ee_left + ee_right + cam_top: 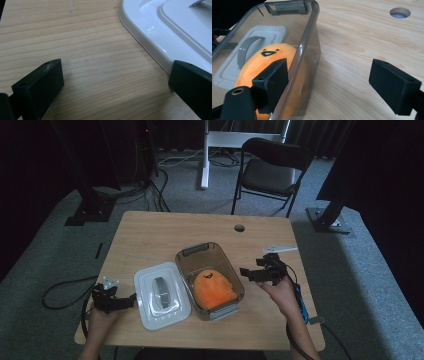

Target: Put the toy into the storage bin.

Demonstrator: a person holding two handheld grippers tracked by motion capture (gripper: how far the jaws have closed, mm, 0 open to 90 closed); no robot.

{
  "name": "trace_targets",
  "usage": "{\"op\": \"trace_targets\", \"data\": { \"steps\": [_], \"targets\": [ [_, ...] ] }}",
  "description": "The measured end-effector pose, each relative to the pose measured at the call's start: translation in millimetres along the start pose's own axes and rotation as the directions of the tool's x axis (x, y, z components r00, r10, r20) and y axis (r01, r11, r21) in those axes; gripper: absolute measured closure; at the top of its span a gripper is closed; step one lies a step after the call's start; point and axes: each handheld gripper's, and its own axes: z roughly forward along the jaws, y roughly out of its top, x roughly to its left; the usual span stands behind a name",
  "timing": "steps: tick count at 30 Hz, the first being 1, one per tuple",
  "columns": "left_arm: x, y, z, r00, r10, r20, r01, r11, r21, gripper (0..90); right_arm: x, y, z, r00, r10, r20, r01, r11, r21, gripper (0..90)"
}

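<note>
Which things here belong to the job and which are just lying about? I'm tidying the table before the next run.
In the job: clear container, orange plush toy inside it, white lid lying beside it, left gripper, right gripper.

Lying about: small white part on the table, folding chair, floor cables.

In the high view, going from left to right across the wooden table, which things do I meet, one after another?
Left gripper → white plastic lid with a grey handle → clear grey plastic box with the orange plush toy inside → right gripper.
</note>
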Motion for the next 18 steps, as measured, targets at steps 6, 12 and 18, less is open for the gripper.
{"op": "trace_targets", "data": {
  "steps": [6,12,18],
  "targets": [
    [0.1,0.0,-0.1,1.0000,0.001,0.001,-0.001,1.0000,0.001,0.2,-5.6,-6.0,-3.1,0.9998,0.011,0.014,-0.011,1.000,-0.009,15.1],
    [0.1,0.0,-0.1,1.0000,0.001,0.000,-0.001,1.0000,0.001,0.2,-9.7,-12.6,-7.2,0.9997,0.002,0.024,-0.001,1.000,-0.030,15.1],
    [0.0,0.0,0.0,1.0000,0.000,0.000,0.000,1.0000,0.001,0.2,-12.7,-19.5,-12.4,0.9992,-0.010,0.039,0.012,0.998,-0.054,15.1]
  ]
}}
